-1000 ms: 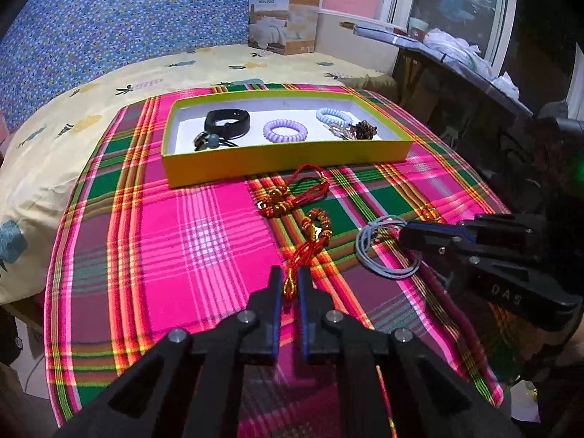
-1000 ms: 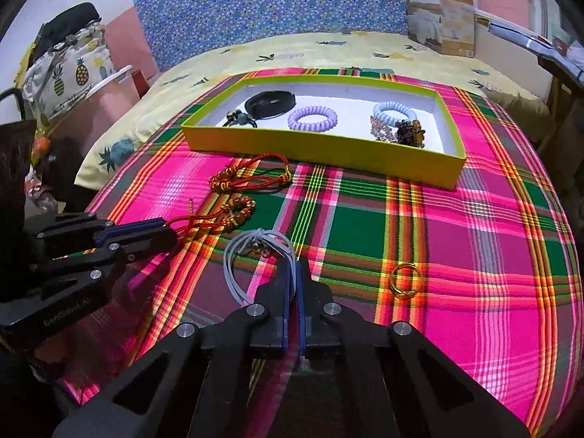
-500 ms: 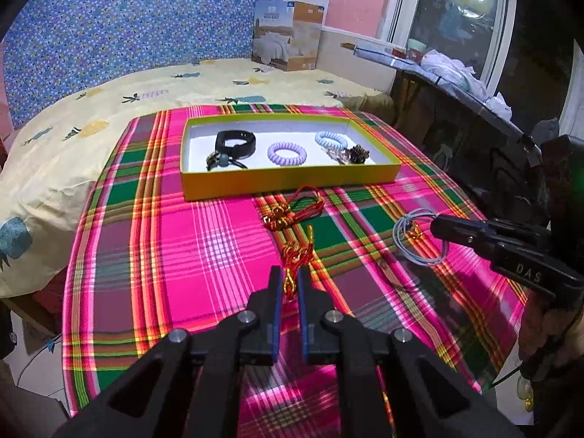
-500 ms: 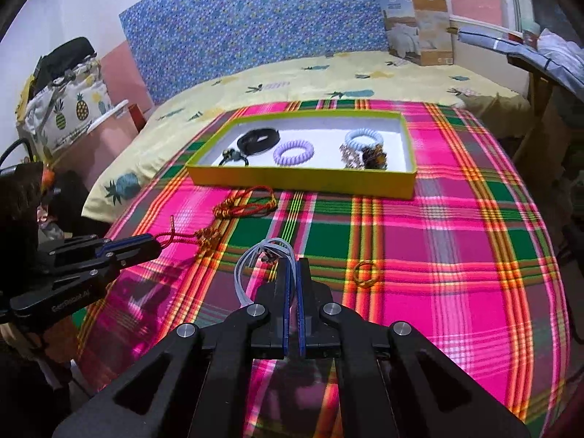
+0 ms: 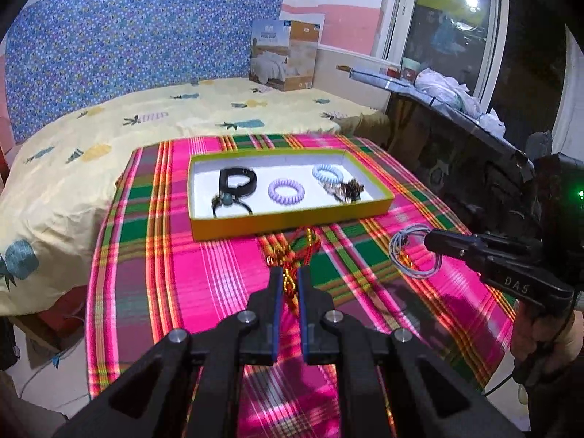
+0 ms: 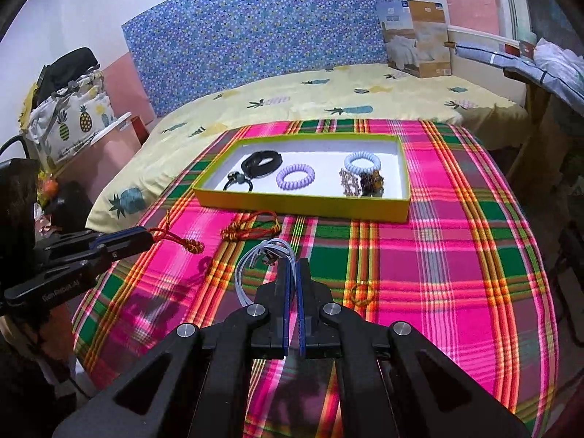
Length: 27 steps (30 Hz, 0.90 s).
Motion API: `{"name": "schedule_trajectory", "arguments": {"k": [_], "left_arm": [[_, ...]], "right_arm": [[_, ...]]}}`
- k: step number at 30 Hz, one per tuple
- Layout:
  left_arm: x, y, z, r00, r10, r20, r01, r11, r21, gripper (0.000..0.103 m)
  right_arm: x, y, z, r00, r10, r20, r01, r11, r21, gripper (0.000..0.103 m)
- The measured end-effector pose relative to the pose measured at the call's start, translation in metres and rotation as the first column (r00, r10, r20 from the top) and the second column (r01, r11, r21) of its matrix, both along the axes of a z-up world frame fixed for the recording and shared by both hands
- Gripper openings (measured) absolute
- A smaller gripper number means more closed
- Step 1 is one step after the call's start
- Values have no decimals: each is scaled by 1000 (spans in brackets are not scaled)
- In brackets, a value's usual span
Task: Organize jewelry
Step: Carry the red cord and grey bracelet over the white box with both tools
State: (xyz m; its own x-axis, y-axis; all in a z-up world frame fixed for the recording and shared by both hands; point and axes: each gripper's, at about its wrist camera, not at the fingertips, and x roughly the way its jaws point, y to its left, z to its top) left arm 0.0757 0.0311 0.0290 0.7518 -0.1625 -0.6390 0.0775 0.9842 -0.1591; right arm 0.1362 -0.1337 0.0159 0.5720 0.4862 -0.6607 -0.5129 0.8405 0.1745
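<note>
On the left, the left gripper [image 5: 290,286] is clamped narrow on a red-and-gold cord bracelet [image 6: 184,242], which hangs clear of the plaid cloth [image 6: 456,255]; its knotted end dangles free beyond the tips. To carry it well, keep the squeeze steady and lift high enough that the loose end clears the near wall of the yellow box [image 6: 303,208] before lowering.

In the middle, a second red-and-gold cord bracelet [image 6: 252,224] lies on the cloth just in front of the box and is left for a later trip.

Right of it, the right gripper [image 6: 294,273] is pinched shut on a pale grey wire-loop bracelet [image 6: 255,262], held above the cloth. The loops hang to the left of the jaws, so bring them in over the box wall slowly.

The far box already holds a black band [image 6: 262,162], a lilac coil tie [image 6: 295,177] and a blue coil tie [image 6: 362,161]; aim for bare white floor.

A small gold ring [image 6: 362,293] lies on the cloth near right.
</note>
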Motion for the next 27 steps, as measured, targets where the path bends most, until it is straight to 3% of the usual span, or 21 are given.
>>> {"name": "schedule_trajectory", "arguments": {"k": [15,27], "left_arm": [[59,23,33,999,27,46,-28,999,18,8],[113,35,19,999,41,3,-41,999,17,8]], "right_arm": [[48,6,14,1000,-14,17,14,1000,-2,3],[107,21,15,1000,-21,17,21,999,-34,3]]}}
